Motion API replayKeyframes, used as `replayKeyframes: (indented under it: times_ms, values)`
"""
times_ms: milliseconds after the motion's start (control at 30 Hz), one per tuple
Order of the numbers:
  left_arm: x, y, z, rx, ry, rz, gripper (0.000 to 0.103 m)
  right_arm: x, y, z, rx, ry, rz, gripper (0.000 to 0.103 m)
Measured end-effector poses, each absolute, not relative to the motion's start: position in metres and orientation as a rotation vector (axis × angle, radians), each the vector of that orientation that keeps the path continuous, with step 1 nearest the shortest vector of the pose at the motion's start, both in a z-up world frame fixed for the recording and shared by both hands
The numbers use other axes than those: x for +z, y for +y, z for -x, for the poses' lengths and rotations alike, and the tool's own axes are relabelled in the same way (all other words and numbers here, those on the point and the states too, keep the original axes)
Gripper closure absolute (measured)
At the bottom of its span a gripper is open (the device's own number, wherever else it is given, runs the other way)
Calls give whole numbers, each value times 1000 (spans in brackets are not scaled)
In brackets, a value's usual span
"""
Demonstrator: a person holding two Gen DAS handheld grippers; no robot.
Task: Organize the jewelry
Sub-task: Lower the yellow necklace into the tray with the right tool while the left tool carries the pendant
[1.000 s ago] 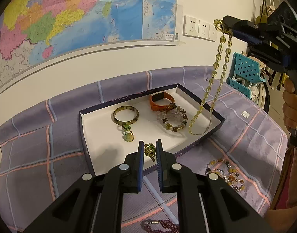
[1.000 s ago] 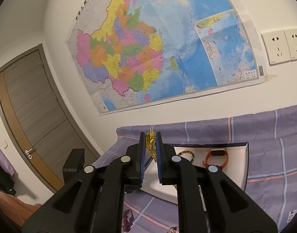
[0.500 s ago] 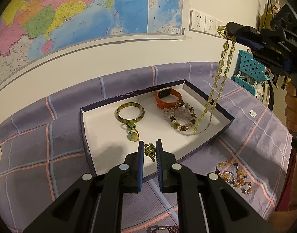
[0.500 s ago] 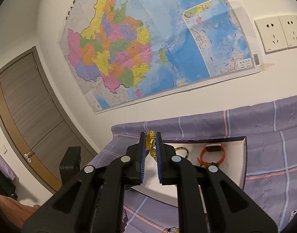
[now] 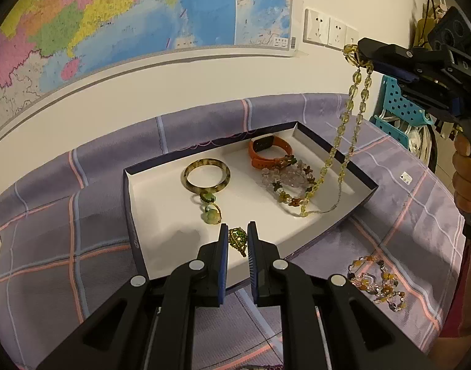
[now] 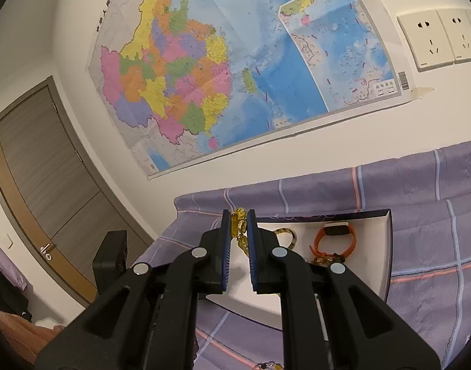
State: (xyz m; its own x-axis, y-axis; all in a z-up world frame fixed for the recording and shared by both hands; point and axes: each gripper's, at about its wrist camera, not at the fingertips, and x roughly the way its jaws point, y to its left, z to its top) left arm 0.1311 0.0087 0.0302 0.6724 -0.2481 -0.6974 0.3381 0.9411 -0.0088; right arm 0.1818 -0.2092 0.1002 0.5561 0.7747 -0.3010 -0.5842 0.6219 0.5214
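Amber bead necklace (image 5: 354, 101) going into the white tray (image 5: 161, 215)
Right gripper (image 6: 239, 225) pinches it, tail touching down; left gripper (image 5: 238, 237) closed, empty; mixed beads (image 5: 377, 280) wait on the near-right cloth

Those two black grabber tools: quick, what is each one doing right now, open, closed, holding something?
Left gripper: closed, holding nothing, above the box.
Right gripper: closed on the yellow bead necklace, whose lower end rests in the box.

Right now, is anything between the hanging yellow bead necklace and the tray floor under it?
Nothing blocks it: the yellow bead necklace, pinched in the right tool, already trails onto the white tray. Its lower loop touches the mixed bead bracelet, so it may pile onto it.
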Motion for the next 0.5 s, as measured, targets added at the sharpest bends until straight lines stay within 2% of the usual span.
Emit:
replayKeyframes:
  times_ms: [500]
  values:
    - [18,10,-142,-310,802,-124,92,86,-209,-194,813,578,-396,93]
